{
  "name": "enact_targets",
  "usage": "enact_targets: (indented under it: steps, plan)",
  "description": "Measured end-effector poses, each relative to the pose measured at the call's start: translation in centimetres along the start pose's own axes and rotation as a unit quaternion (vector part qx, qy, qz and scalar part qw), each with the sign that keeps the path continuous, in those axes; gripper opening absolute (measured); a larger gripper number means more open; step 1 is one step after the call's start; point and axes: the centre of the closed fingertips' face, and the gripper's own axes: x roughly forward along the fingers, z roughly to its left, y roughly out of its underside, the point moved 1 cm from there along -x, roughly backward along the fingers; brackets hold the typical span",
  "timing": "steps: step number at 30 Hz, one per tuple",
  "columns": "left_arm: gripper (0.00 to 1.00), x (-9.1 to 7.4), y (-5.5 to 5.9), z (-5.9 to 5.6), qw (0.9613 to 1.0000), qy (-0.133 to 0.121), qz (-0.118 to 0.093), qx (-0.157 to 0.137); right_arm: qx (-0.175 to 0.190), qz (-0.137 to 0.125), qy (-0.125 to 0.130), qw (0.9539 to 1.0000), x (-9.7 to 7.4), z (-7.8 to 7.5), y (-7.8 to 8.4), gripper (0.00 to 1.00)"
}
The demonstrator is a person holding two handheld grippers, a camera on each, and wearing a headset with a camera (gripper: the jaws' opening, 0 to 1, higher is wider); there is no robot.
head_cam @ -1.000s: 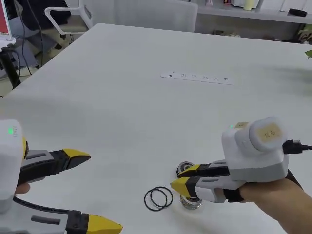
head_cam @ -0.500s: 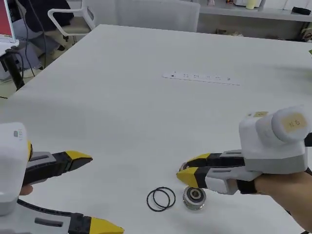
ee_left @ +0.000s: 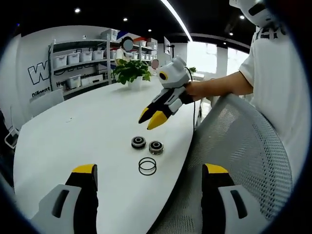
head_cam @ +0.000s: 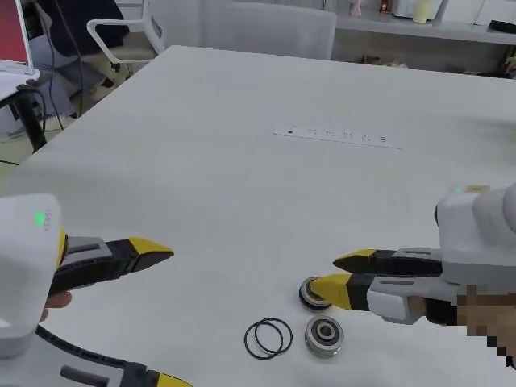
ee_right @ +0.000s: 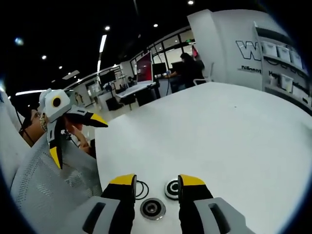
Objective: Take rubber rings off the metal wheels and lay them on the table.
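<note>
Two rings (head_cam: 268, 336) lie freed at 9 o'clock of the wheels (head_cam: 324, 334). My right gripper (head_cam: 348, 276), released, hovers to strip another; my left gripper (head_cam: 160, 316) gapes idle.

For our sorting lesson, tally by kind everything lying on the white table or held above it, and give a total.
metal wheels: 2
rubber rings: 2
grippers: 2, the left gripper and the right gripper
power strip: 1
Total: 7
</note>
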Motion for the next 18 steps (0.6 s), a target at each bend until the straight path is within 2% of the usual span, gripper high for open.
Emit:
enact_targets:
  steps: [5, 9, 14, 18]
  plan:
    - [0.86, -0.2, -0.8, 0.8, 0.9998, -0.002, 0.003, 0.018, 0.007, -0.001, -0.002, 1.0000, -0.4, -0.5, -0.1, 0.35]
    - [0.86, -0.4, -1.7, 1.9, 0.9995, -0.009, 0.008, 0.030, 0.013, -0.010, -0.004, 0.9999, -0.7, -0.8, -1.1, 0.38]
    - [0.86, -0.1, -3.4, 3.0, 0.9984, -0.008, 0.004, 0.056, -0.007, -0.010, -0.007, 0.9999, -1.1, -1.0, -2.7, 0.45]
    - [0.86, 0.6, -5.0, 3.7, 0.9969, -0.002, 0.002, 0.078, -0.017, -0.020, -0.007, 0.9996, -1.5, -1.3, -4.1, 0.46]
